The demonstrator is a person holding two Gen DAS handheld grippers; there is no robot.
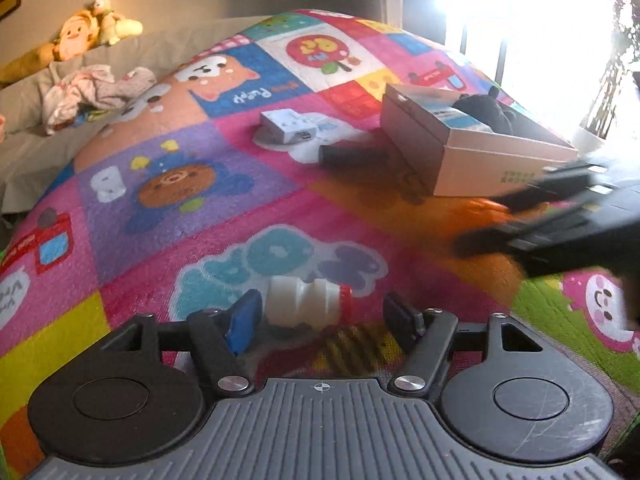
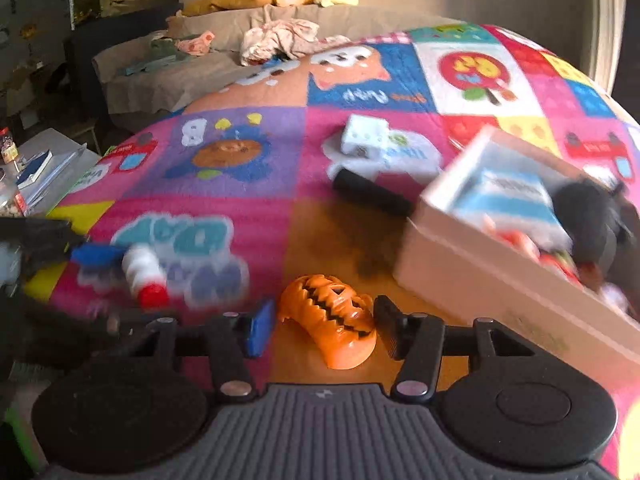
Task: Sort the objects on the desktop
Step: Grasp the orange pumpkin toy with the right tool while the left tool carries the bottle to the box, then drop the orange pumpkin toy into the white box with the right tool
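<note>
Our left gripper (image 1: 320,316) had its jaws spread around the small white bottle (image 1: 308,300), which lay crosswise, red cap pointing toward the cardboard box (image 1: 472,160). Our right gripper (image 2: 326,330), jaws spread, bracketed the orange pumpkin (image 2: 332,324) just beside that box.

The box (image 2: 472,280) is blurred, its contents unreadable, right edge cropped.

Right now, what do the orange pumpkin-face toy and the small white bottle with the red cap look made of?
Orange pumpkin-face toy: likely moulded plastic, glossy highlights, crisp cut-out mouth. Small white bottle with the red cap: probably matte plastic, ribbed opaque body; contents not visible.
</note>
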